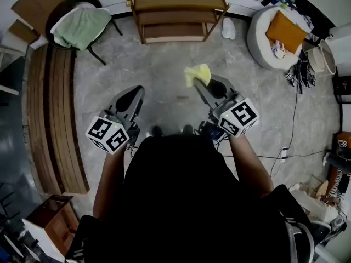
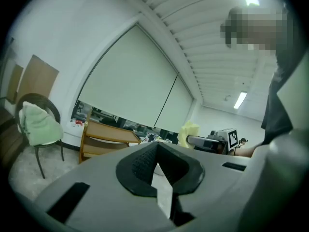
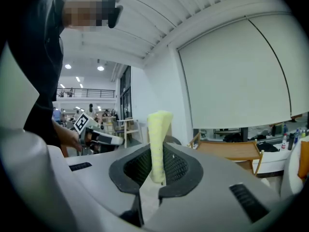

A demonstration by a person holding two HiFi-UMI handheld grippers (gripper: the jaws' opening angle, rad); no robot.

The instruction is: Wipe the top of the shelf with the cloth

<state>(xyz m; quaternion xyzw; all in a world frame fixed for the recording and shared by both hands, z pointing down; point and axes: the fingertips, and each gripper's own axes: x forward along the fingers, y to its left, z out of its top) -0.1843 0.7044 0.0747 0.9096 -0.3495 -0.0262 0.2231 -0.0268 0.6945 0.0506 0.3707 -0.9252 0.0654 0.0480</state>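
Note:
The wooden shelf [image 1: 178, 7] stands at the far wall, about a step ahead across the grey floor; it also shows in the left gripper view [image 2: 104, 139] and the right gripper view [image 3: 231, 151]. My right gripper [image 1: 201, 84] is shut on a yellow cloth [image 1: 197, 74], held in the air well short of the shelf. In the right gripper view the cloth [image 3: 158, 139] sticks up from between the jaws. My left gripper [image 1: 134, 93] is held level with the right one, its jaws shut on nothing [image 2: 157, 151]. It sees the cloth [image 2: 189, 132] off to its right.
A chair with a green cushion [image 1: 82, 26] stands left of the shelf. A white round seat with an orange cushion [image 1: 277, 32] is at the right. Wooden planks [image 1: 52, 119] lie along the left. Cables [image 1: 296, 114] trail over the floor at the right.

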